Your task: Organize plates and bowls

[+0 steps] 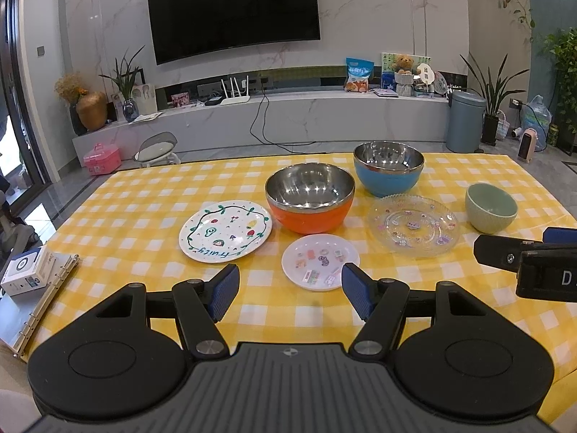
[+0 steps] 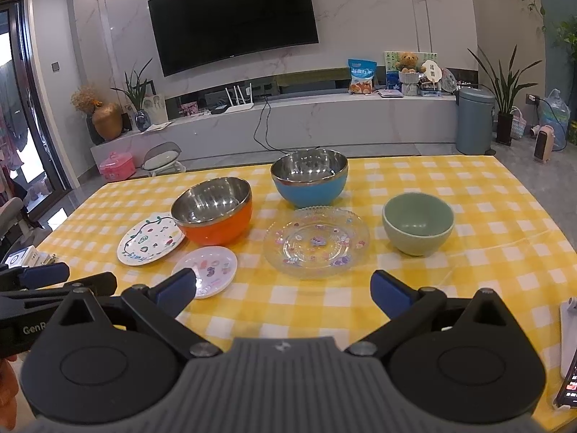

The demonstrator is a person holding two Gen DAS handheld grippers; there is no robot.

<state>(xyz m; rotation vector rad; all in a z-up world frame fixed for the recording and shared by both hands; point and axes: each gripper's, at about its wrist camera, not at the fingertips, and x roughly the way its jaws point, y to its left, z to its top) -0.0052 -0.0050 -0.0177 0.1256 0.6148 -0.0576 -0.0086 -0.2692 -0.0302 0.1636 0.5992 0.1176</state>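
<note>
The left gripper [image 1: 290,287] is hovering with fingers wide, the small plate [image 1: 320,262] sitting just ahead between them. The right gripper [image 2: 283,290] is also gaping wide, facing the glass plate [image 2: 316,241] on the counter [image 1: 144,198].

Both wrist cameras low over near table edge, facing wall TV [image 1: 232,7]. Left view sits further left. Shared: yellow checked tablecloth [image 2: 468,187], all dishes mid-frame.
</note>
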